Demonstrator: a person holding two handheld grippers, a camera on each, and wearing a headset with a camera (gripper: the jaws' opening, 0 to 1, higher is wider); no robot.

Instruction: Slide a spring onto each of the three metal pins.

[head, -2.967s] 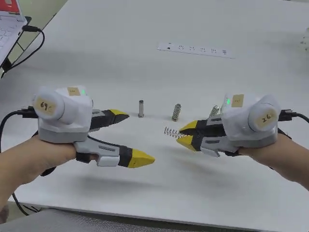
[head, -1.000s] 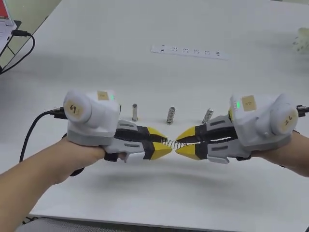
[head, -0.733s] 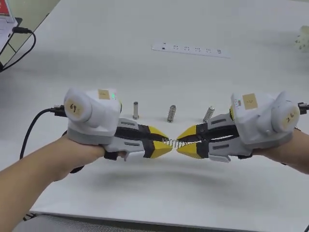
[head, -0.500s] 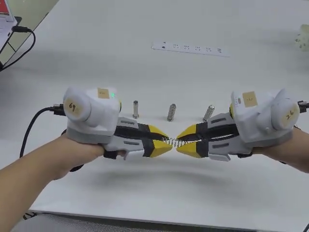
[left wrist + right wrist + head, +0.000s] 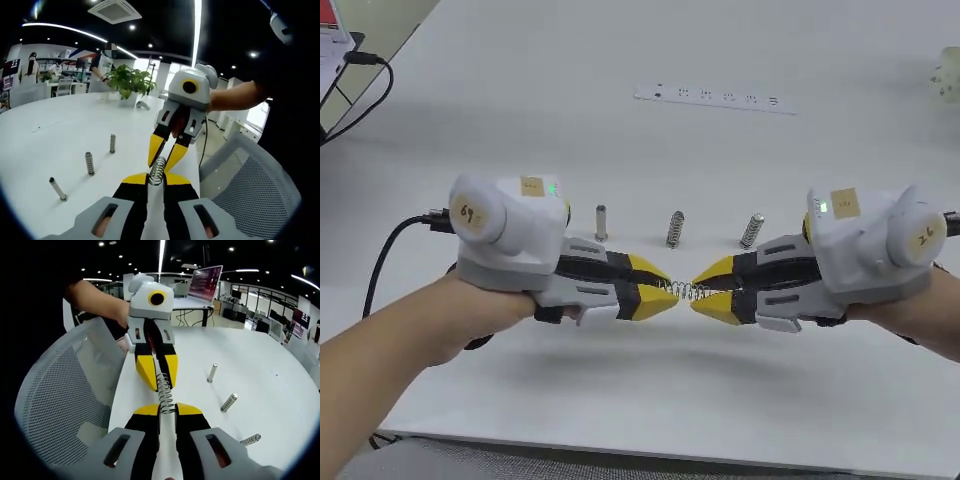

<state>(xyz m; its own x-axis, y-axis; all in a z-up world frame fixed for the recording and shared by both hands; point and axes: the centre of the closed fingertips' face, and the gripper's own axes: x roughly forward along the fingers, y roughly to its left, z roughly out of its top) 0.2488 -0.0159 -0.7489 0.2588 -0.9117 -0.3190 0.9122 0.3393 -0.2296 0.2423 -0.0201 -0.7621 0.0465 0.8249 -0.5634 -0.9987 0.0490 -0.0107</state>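
In the head view, the left gripper is seen at centre left and the right gripper at centre right, with their yellow tips turned toward each other and close together. A held spring is kept level between them above the white table. One end is pinched by the closed jaws of the left gripper, the other by the closed jaws of the right gripper. Just above the tips in the frame, three pins are lined up on the table. A bare pin stands upright on the left, a second pin in the middle is wrapped by a coil, and a third pin on the right is also wrapped and tilted. A power strip is laid across the upper middle.

In the left gripper view, the left gripper is shown at bottom centre, shut on the near end of the held spring. The right gripper is seen coming down from the upper middle, with its tips closed in on the far end. At lower left the bare pin is seen, with the second pin and third pin ranged above it. A plant is placed at upper left and a mesh chair at lower right.

In the right gripper view, the right gripper is shown at bottom centre, clamped on the held spring. The left gripper is seen above it, shut on the other end. The bare pin, second pin and third pin are strung down the right side.
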